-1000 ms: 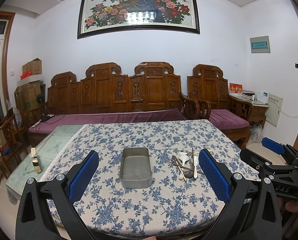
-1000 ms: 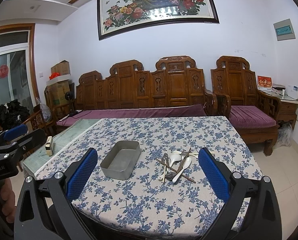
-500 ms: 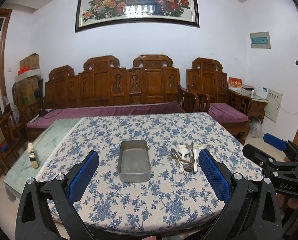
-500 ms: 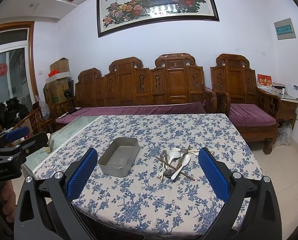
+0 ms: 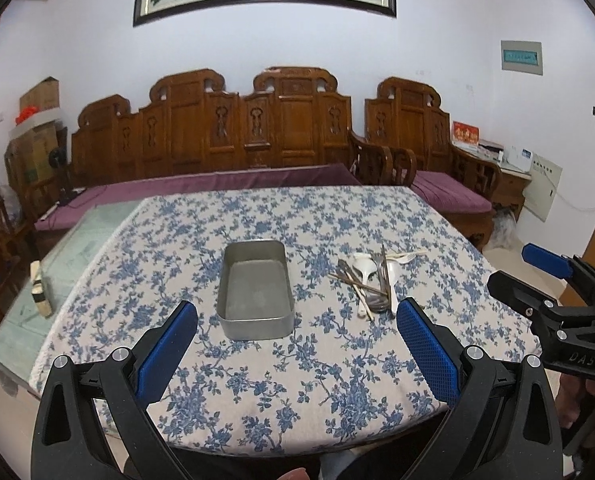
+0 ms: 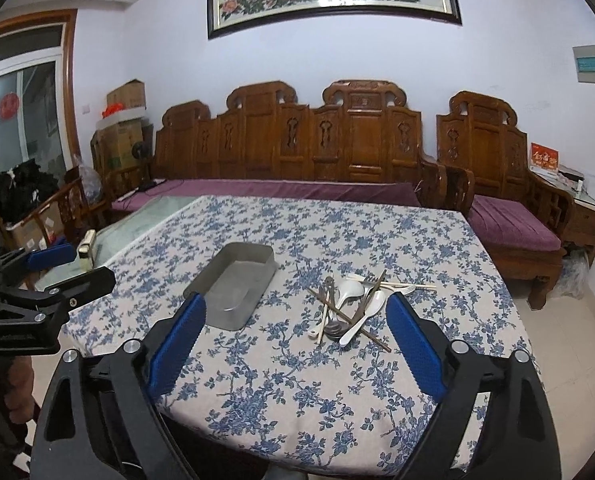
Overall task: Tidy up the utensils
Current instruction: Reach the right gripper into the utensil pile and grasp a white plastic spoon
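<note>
An empty grey metal tray (image 5: 255, 294) sits mid-table on a blue floral cloth; it also shows in the right wrist view (image 6: 233, 283). To its right lies a pile of utensils (image 5: 371, 278): white spoons, metal spoons, chopsticks and a plastic fork, also in the right wrist view (image 6: 351, 304). My left gripper (image 5: 295, 328) is open and empty, above the table's near edge, short of the tray. My right gripper (image 6: 295, 318) is open and empty, near the front edge, short of the pile.
The table (image 5: 281, 392) is covered by the floral cloth, with a glass-topped strip (image 5: 53, 280) on its left holding a small block (image 5: 39, 292). A carved wooden sofa (image 5: 241, 136) stands behind. The right gripper's body (image 5: 557, 312) shows at the right.
Both grippers have moved forward and tilted down toward the table; the tray and utensils look larger and closer. Nothing on the table has moved.
</note>
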### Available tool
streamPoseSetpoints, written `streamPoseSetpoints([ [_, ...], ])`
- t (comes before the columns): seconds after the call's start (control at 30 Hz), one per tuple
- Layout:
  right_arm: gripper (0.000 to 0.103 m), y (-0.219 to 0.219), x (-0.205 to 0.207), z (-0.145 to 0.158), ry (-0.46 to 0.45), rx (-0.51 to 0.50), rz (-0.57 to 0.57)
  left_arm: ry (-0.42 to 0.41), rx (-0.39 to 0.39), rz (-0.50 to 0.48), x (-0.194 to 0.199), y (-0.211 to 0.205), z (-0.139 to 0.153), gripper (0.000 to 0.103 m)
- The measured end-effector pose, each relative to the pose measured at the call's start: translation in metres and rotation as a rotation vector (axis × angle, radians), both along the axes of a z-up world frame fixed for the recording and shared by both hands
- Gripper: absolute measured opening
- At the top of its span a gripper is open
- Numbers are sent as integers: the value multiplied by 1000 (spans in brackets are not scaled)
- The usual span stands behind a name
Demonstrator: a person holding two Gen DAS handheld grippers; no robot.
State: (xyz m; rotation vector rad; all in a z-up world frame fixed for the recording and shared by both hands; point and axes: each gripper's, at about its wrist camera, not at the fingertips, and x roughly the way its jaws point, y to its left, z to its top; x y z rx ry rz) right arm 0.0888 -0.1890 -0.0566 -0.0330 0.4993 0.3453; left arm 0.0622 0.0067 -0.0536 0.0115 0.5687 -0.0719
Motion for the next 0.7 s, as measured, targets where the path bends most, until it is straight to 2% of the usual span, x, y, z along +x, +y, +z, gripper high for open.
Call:
streamPoseSetpoints([
  [0.23,84,0,29,-18,35,-43,26,19,0,-42,27,-5,-9,97],
  [0.57,67,-26,94,-67,180,-81,50,80,17,-110,70,-27,-38,97],
  [0.7,56,-37,122,-89,240,-82,48,110,13,-119,89,-34,-52,97],
])
